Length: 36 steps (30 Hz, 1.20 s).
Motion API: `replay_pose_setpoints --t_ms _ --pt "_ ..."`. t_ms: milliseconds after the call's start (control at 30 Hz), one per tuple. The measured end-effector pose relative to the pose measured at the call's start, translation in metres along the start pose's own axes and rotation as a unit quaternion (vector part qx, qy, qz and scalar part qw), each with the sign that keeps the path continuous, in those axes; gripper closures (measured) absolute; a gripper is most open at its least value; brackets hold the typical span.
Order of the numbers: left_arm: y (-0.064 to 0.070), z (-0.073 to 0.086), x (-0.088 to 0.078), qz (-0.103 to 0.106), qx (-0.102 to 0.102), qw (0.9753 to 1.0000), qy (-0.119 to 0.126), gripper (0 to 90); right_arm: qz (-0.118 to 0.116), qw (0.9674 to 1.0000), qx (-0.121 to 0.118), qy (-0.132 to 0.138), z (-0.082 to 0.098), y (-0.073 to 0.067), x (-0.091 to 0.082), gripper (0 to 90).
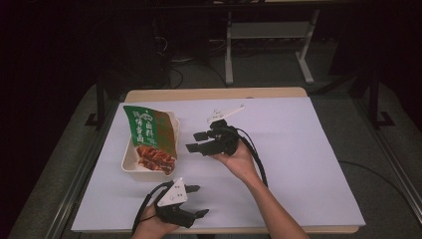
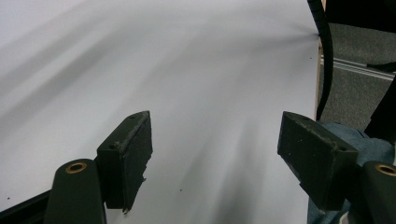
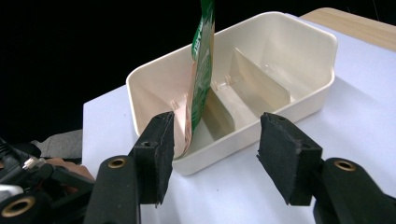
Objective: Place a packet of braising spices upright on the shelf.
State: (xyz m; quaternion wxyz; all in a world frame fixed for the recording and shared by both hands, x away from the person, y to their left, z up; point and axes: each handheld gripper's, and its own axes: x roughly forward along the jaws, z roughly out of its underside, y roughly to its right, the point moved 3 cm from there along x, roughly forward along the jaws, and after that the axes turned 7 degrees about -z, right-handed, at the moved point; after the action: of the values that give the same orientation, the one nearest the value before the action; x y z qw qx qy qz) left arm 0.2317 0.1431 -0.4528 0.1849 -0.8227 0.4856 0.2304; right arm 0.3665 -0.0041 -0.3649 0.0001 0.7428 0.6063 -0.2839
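Note:
A cream plastic tray (image 1: 129,162) with divided compartments sits at the left of the white sheet. A green snack packet (image 1: 149,134) printed with a picture of meat rests in it, propped up out of the tray. In the right gripper view the packet (image 3: 201,70) stands on edge in the tray (image 3: 299,35), just beyond the left jaw. My right gripper (image 1: 195,141) points left at the tray from close by, open, nothing between its jaws (image 3: 215,149). My left gripper (image 1: 199,200) lies near the table's front edge, open and empty (image 2: 215,149), pointing right.
The white sheet (image 1: 298,149) covers most of the wooden table, with bare room across its right half. A black cable (image 2: 327,56) hangs past the table's front edge, beside the person's denim-clad leg (image 2: 355,140). A white desk frame (image 1: 229,50) stands behind the table.

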Motion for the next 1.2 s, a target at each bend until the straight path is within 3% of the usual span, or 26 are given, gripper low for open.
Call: replay_pose_setpoints --t_ms 1200 --pt "-0.001 0.0 0.001 -0.003 -0.006 1.0 -0.004 25.7 0.036 0.9991 0.024 -0.001 0.03 0.017 -0.058 34.8"
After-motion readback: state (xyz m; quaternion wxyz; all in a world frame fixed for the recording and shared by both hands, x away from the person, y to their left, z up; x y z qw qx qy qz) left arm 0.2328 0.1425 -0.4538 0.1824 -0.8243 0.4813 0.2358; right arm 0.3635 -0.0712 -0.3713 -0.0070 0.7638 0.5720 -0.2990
